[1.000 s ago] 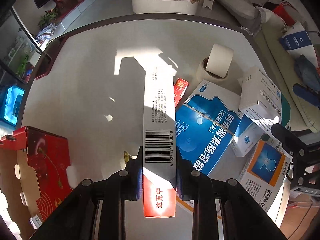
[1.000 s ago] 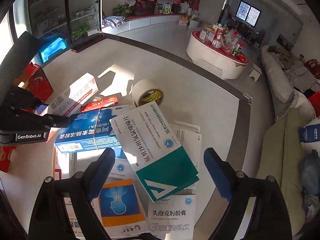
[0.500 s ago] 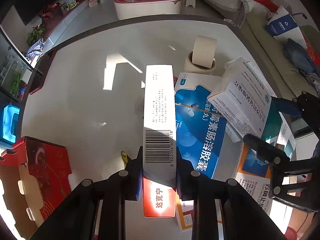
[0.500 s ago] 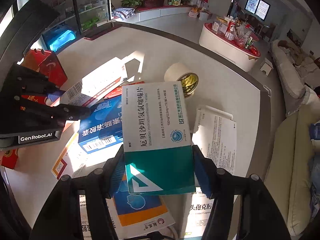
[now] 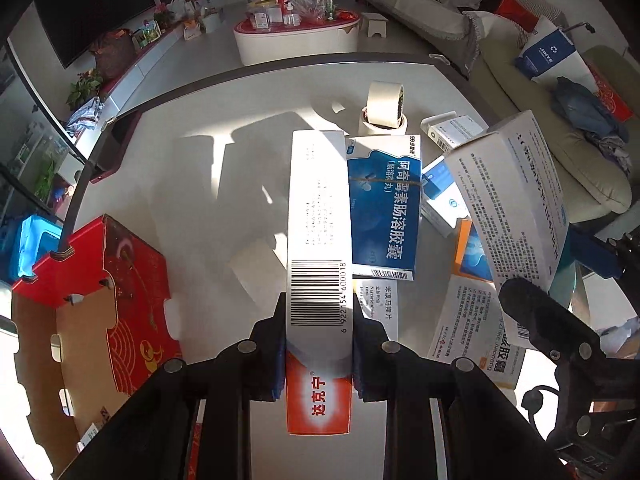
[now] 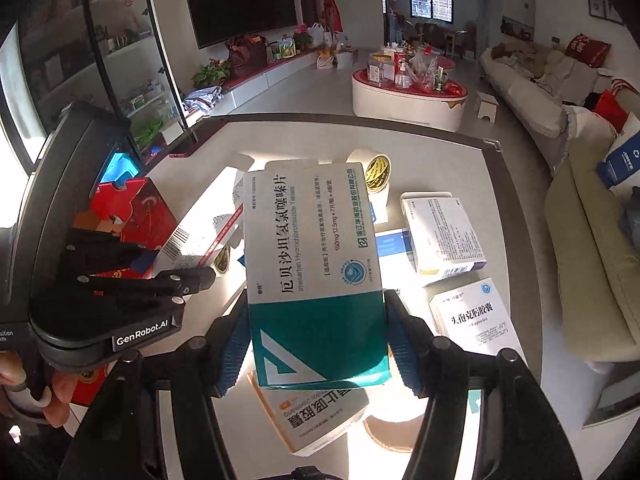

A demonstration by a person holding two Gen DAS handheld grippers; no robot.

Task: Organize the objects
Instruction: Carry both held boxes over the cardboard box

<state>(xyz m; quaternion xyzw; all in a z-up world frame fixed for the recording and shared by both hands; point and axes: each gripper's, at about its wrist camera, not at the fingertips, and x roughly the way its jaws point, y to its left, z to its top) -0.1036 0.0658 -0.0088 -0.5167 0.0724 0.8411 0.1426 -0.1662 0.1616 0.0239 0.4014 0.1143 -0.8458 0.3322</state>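
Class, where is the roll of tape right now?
The roll of tape stands at the table's far side in the left wrist view, just beyond the blue medicine box.

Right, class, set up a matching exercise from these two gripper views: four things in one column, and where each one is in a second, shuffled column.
Things:
1. long white and orange box
2. green and white box
3. blue box
4. roll of tape

Places:
A. lying flat on the table
B. clamped in the left tool
C. standing at the far side of the table, beyond the boxes
D. clamped in the right tool

Pairs: 1-B, 2-D, 3-A, 4-C
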